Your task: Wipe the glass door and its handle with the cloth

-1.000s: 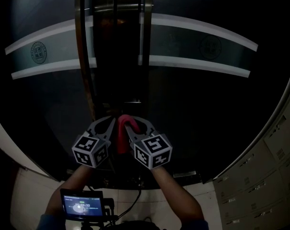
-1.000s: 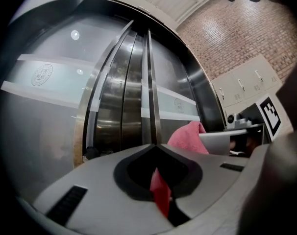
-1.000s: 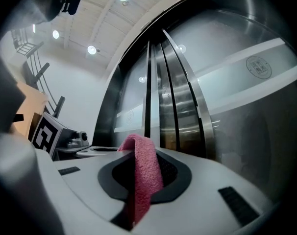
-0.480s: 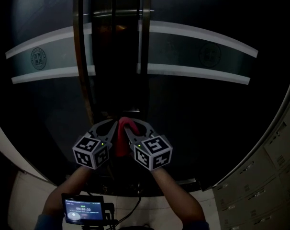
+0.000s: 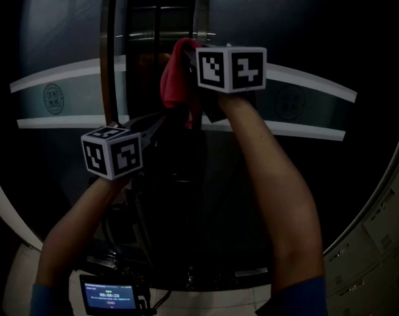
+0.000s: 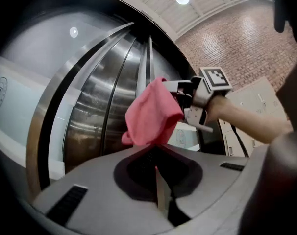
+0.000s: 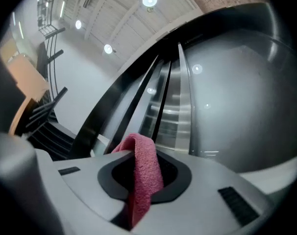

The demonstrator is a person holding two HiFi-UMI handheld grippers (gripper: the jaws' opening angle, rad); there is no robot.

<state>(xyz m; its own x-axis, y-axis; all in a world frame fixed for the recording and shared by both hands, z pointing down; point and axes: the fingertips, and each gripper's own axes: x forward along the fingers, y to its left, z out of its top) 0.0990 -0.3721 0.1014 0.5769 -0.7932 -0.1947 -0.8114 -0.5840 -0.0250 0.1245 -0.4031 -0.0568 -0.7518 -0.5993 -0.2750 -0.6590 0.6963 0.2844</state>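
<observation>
- Right gripper (image 7: pixel 143 173) pinches the red cloth (image 5: pixel 176 78), raised beside the handle (image 5: pixel 201 12) of the door (image 5: pixel 305 58).
- Left gripper (image 6: pixel 160 192): jaws together, empty, lower down.
- Wiping looks barely started; in this dim light, contact is unclear.

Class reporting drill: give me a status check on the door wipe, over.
Right gripper shut on red terry cloth, high by the vertical steel handle. Left gripper shut, empty, lower. Dark glass door ahead, nothing blocking.
</observation>
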